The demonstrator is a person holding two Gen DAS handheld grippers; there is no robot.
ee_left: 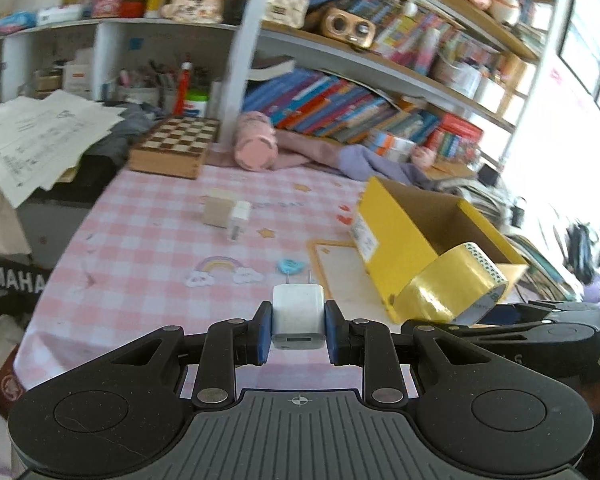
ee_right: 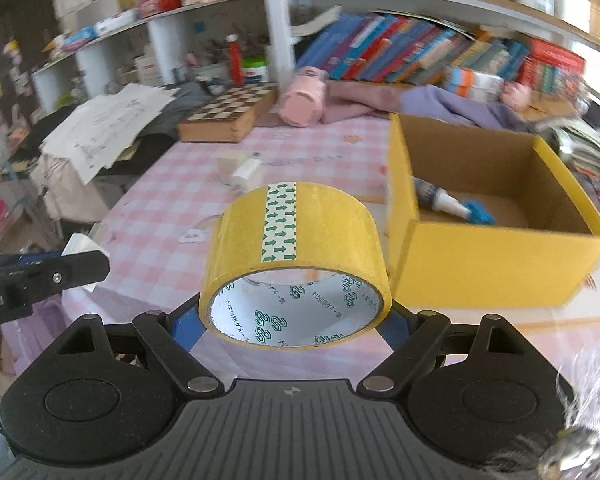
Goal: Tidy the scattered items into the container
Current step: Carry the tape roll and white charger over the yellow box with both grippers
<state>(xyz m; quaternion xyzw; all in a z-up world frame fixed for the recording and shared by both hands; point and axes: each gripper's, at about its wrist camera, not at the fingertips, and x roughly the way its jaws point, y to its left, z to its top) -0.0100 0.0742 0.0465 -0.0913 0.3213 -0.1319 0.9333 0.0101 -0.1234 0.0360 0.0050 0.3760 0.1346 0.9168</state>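
My left gripper (ee_left: pixel 298 330) is shut on a white USB charger plug (ee_left: pixel 298 314), prongs pointing forward, held above the pink checked tablecloth (ee_left: pixel 148 248). My right gripper (ee_right: pixel 296 320) is shut on a roll of yellow packing tape (ee_right: pixel 296 248), which also shows in the left wrist view (ee_left: pixel 452 284), held just left of the open yellow cardboard box (ee_right: pixel 496 256). The box (ee_left: pixel 384 236) holds a glue bottle (ee_right: pixel 440 198) and a blue item (ee_right: pixel 478 212). Another white plug (ee_left: pixel 239 216) and a beige block (ee_left: pixel 217 210) lie on the cloth further back.
A small blue heart-shaped item (ee_left: pixel 290 266) and a framed card (ee_left: pixel 336 268) lie on the cloth near the box. A wooden chessboard box (ee_left: pixel 174 144), a pink roll (ee_left: pixel 256 144), purple cloth (ee_right: pixel 452 106), papers (ee_left: pixel 40 140) and bookshelves (ee_left: pixel 340 104) ring the far side.
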